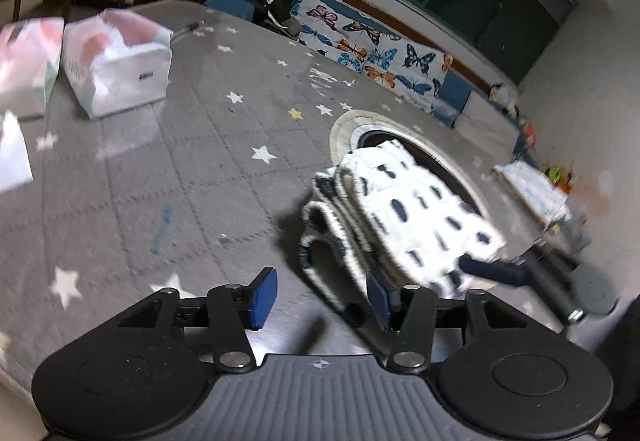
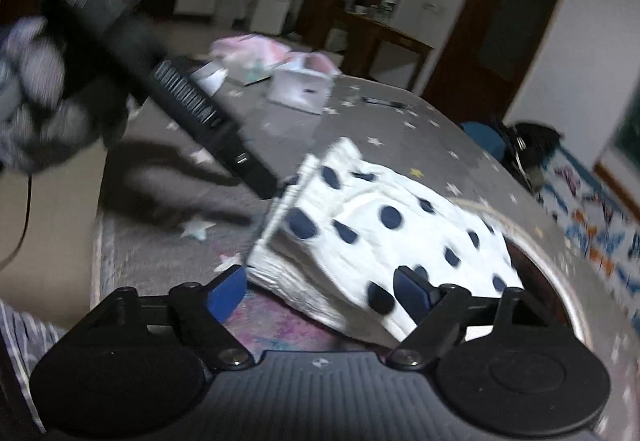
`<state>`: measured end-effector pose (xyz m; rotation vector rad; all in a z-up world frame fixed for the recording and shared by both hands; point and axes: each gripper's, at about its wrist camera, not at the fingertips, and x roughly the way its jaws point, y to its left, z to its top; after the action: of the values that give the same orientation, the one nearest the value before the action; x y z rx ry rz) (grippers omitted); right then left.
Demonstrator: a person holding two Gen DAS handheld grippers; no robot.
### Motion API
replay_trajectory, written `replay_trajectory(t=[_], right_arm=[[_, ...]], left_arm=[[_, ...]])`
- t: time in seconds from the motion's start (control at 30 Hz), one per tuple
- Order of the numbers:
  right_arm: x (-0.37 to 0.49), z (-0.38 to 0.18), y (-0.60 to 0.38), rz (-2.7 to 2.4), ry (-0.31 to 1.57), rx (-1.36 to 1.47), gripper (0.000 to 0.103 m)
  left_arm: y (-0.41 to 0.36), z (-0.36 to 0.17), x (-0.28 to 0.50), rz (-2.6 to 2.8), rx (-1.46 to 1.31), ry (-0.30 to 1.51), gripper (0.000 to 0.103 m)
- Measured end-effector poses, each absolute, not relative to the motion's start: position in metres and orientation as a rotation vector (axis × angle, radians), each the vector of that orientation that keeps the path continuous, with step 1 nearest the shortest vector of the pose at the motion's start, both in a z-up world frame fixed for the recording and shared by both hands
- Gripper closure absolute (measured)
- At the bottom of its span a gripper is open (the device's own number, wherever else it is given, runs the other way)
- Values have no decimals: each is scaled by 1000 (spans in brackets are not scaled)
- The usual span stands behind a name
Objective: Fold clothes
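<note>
Folded white garment with navy dots (image 2: 384, 241) lies on a grey star-patterned mat (image 1: 160, 169). Left gripper (image 1: 322, 295) and right gripper (image 2: 320, 291) fingers are both apart, gripping nothing.

Each gripper, the left gripper (image 1: 322, 297) and the right gripper (image 2: 320, 291), has a grey ribbed body with a small crosshair mark, two round black discs, black link arms pinned with silver screws, and blue pads (image 1: 264, 297). A striped sleeve (image 2: 20, 345), perhaps purple and white, shows blurred at one edge.
</note>
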<state>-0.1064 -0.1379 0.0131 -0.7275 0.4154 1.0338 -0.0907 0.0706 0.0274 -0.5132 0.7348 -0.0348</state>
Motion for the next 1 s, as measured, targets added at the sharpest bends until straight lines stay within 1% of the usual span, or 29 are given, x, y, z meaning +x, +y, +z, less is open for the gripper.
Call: replay_trajectory(t=[0.03,0.1,0.13,0.2,0.23,0.27,0.3,0.33,0.4,0.5,0.63,0.8,0.93,1.0], right_arm=[[-110,11,-134,1040,398,-764,26],[-116,7,-128,1049,370,-822,36],[-119,5,-126,1052,360,-847,37],[-121,2,-121,1054,340,-883,44],[-122,1,-121,1056,334,-886,46],[-122,1,-121,1058,331,-882,49],[-122,1,-121,1061,328,-879,55],[-122,1,-121,1064,325,-875,57],[-121,3,-123,1069,328,-846,66],[-117,8,-126,1063,334,-794,75],[-111,16,-130,1052,344,-729,81],[-104,27,-134,1032,352,-664,84],[-103,30,-138,1029,357,-642,85],[-103,30,-141,1030,359,-635,86]], left_arm=[[71,28,-91,-35,-543,735,45],[71,26,-91,-28,-605,743,39],[72,24,-91,-25,-634,748,39],[73,21,-92,-20,-693,757,36],[73,19,-92,-22,-726,762,35],[73,16,-93,-25,-762,766,34],[74,14,-94,-28,-798,769,32],[74,13,-94,-24,-820,764,31],[74,10,-96,-16,-865,755,27],[76,7,-96,-7,-961,745,22],[73,1,-95,-20,-1080,742,20],[66,-7,-90,-14,-1218,716,15],[66,-10,-79,0,-1260,682,15],[67,-11,-73,0,-1282,666,17]])
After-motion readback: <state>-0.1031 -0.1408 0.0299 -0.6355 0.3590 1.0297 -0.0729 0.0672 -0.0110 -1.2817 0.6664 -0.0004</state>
